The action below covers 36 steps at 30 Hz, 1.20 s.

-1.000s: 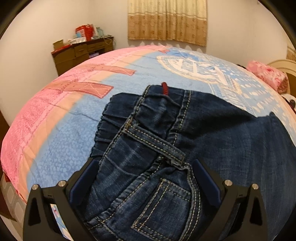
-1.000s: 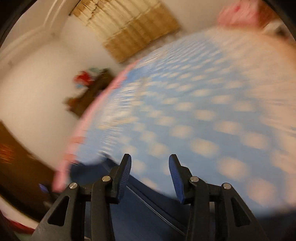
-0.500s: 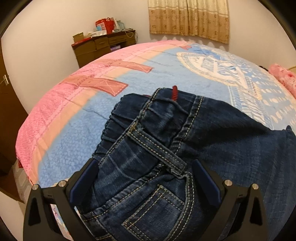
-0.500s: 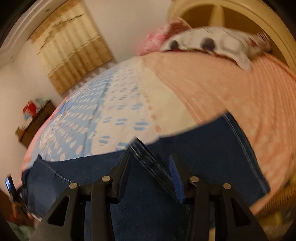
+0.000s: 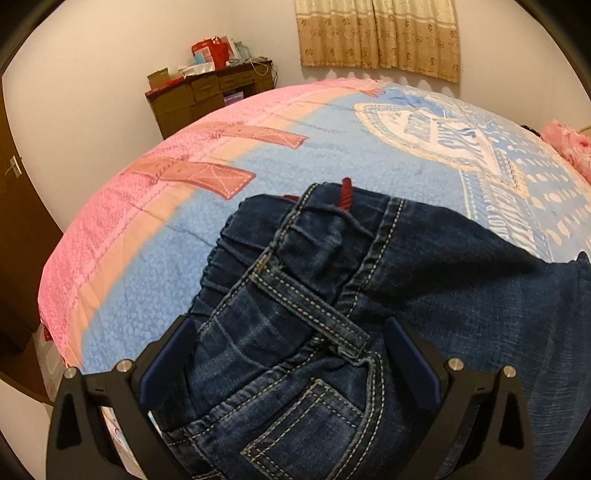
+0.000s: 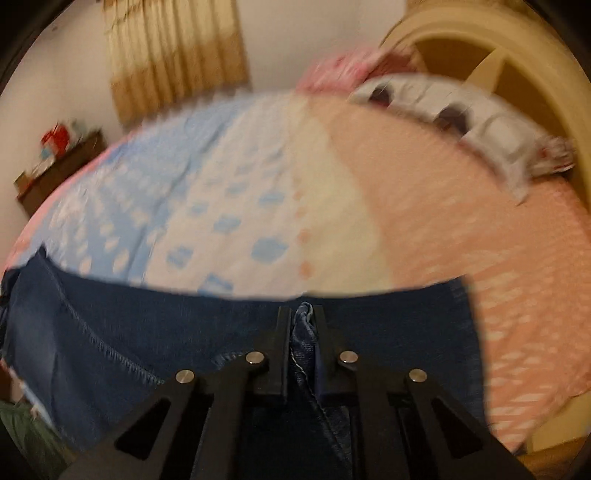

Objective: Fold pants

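Dark blue jeans (image 5: 332, 295) lie on the bed, waistband with belt loop and back pocket toward me in the left wrist view. My left gripper (image 5: 288, 354) is open, its jaws wide apart on either side of the waistband and low over it. In the blurred right wrist view the jeans' leg part (image 6: 147, 332) spreads across the bed. My right gripper (image 6: 301, 328) is shut on a pinched fold of the denim's edge.
The bed has a pink and blue patterned cover (image 5: 155, 229). A brown dresser (image 5: 207, 96) with clutter stands by the far wall, under a curtain (image 5: 376, 33). Pillows (image 6: 461, 110) and a cream headboard (image 6: 517, 55) are at the right. A dark door (image 5: 14, 184) is at left.
My right gripper has closed on the jeans' edge after swinging across the bed toward the leg end. My left gripper stays open over the waistband, with the view shifting slightly.
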### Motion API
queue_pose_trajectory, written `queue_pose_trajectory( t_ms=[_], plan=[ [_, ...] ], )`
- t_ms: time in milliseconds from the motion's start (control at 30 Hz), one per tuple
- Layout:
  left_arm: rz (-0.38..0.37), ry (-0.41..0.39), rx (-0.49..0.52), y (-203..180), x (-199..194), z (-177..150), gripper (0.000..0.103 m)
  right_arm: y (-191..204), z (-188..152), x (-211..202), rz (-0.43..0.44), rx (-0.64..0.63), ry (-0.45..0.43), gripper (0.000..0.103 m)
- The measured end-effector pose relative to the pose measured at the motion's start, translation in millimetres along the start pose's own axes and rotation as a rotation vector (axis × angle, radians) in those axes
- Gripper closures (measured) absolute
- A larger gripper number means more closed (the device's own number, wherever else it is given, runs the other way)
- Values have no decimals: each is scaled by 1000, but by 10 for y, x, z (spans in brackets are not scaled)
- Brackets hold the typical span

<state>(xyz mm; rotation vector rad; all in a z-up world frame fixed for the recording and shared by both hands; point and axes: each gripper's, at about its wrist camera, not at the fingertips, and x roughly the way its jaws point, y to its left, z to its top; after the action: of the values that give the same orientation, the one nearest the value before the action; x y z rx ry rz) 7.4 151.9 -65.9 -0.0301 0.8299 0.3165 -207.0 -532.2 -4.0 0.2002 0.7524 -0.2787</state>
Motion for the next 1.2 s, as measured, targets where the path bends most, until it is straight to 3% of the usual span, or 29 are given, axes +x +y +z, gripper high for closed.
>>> queue_pose_trajectory(
  t_ms=[100, 200, 333, 500, 567, 600, 700, 833, 1000, 1133, 1200],
  plan=[
    [-2, 2, -9, 3, 9, 11, 0, -160, 85, -416, 11, 84, -181, 95],
    [-9, 5, -26, 17, 23, 16, 0, -336, 153, -859, -61, 126, -377, 95],
    [-9, -6, -47, 30, 38, 7, 0, -716, 68, -1013, -99, 252, -506, 95],
    [20, -21, -42, -16, 35, -6, 0, -896, -107, -53, -226, 277, -233, 94],
    [23, -20, -42, -19, 34, -2, 0, -911, -110, 340, -247, 278, -135, 92],
    [23, -19, -44, -15, 35, -1, 0, -932, -121, 426, -258, 278, -111, 85],
    [24, -25, -47, -20, 32, -9, 0, -1091, -53, 331, -257, 349, -189, 77],
    [26, -32, -50, -24, 28, -18, 0, -1379, -170, -266, -280, 519, -349, 77],
    [36, -50, -53, -35, 4, -45, 0, -1006, -588, -584, -288, 383, -264, 78],
    [39, -42, -55, -41, 4, -30, 0, -814, -998, -379, -284, 407, -158, 77],
    [32, -35, -58, -32, 4, -27, 0, -764, -1114, -288, -296, 425, -155, 77]
  ],
)
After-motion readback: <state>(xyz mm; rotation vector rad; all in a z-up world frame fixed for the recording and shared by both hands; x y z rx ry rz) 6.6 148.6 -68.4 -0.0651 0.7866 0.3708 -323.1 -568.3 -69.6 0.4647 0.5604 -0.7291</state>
